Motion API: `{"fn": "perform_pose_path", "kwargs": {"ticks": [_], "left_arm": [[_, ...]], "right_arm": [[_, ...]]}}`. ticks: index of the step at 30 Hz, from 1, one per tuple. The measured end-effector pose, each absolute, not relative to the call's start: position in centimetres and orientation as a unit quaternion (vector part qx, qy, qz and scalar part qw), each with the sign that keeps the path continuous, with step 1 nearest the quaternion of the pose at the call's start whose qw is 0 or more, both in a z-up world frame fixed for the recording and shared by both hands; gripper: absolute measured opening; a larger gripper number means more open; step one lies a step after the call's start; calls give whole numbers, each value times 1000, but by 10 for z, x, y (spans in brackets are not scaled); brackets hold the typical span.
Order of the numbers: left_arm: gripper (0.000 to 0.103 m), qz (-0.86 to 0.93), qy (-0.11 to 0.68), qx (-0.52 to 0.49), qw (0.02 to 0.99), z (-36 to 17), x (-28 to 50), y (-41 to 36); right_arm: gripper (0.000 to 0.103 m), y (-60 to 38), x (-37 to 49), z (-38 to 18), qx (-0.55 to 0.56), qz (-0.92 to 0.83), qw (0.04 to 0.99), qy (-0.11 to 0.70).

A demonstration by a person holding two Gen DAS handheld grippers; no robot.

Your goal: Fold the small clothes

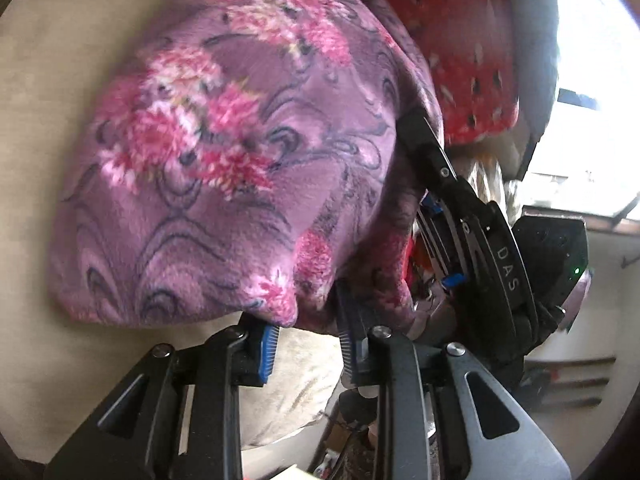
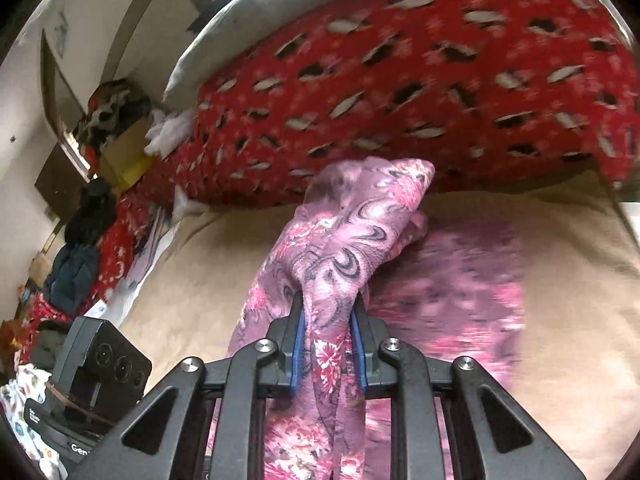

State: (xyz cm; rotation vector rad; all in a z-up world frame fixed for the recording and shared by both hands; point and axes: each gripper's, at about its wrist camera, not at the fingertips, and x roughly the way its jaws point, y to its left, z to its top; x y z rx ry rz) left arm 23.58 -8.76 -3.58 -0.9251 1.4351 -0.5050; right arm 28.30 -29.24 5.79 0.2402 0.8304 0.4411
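Observation:
A purple fleece garment [image 1: 224, 168] with pink flowers hangs over a beige bed [image 1: 48, 80]. My left gripper [image 1: 308, 320] is shut on its lower edge, which bunches between the blue pads [image 1: 269, 348]. In the right wrist view the same garment [image 2: 344, 240] is lifted in a bunch, and my right gripper [image 2: 330, 320] is shut on it between its blue pads [image 2: 298, 352]. More of the garment [image 2: 452, 288] lies blurred on the bed [image 2: 580, 320]. The right gripper also shows in the left wrist view [image 1: 460, 208], at the garment's right edge.
A red patterned blanket [image 2: 400, 80] lies across the back of the bed, with a white pillow [image 2: 224, 28] behind it. Piles of clothes and boxes [image 2: 100, 128] stand along the left wall. A bright window [image 1: 592, 80] is at the right.

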Motion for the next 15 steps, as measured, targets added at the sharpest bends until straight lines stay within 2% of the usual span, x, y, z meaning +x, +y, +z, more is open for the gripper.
{"fn": "perform_pose_path", "kwargs": {"ticks": [5,11,13,15], "left_arm": [[23,-220,655,-379,616,-56,248,-129],[24,-210,688,-348,601,-81,254,-133],[24,-230,686,-320,611,-72,246,-129],[26,-259,672,-291,630,-53,240,-120]], "right_arm": [[20,-329,283,42,125,181,885,410],[20,-353,290,-12,151,149,865,455],[22,-363,291,-21,190,158,855,456],[32,-373,291,-18,228,168,842,459]]}}
